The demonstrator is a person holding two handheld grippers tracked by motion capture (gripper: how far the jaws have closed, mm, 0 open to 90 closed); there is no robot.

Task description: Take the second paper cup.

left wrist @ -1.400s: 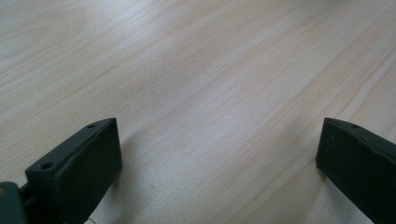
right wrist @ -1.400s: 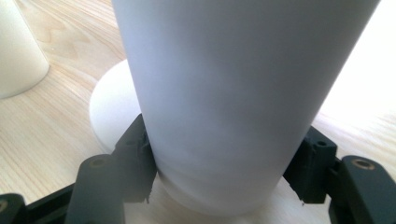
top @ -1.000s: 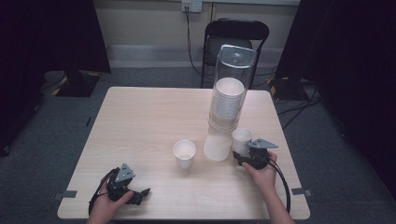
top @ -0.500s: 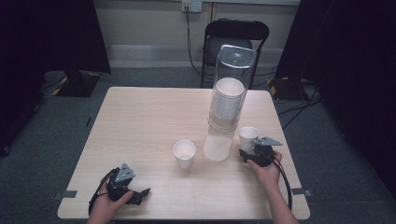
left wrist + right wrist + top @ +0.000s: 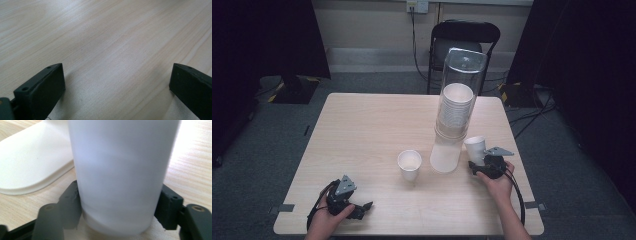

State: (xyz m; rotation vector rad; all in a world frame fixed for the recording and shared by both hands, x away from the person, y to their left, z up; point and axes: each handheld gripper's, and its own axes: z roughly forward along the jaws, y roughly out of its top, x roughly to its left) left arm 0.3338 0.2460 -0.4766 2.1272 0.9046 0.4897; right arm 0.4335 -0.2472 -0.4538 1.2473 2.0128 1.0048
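Note:
A clear tall tube (image 5: pixel 460 85) holds a stack of white paper cups (image 5: pixel 455 112) on a white base (image 5: pixel 445 156) at the table's middle right. Just right of that base, my right gripper (image 5: pixel 481 167) is shut on a single white cup (image 5: pixel 475 147). In the right gripper view the jaws press both sides of the cup's (image 5: pixel 120 170) lower wall, with the white base (image 5: pixel 32 172) behind it at left. Another white cup (image 5: pixel 409 164) stands upright at mid-table. My left gripper (image 5: pixel 362 206) rests open at the front left, nothing but bare wood between its jaws (image 5: pixel 117 87).
The light wooden table (image 5: pixel 372 125) has open room across its left and far parts. A black chair (image 5: pixel 465 36) stands behind the far edge. Cables trail from both grippers toward the front edge. Grey carpet surrounds the table.
My right gripper has carried its cup a little to the right, away from the tube's base. The left gripper and the mid-table cup have stayed put.

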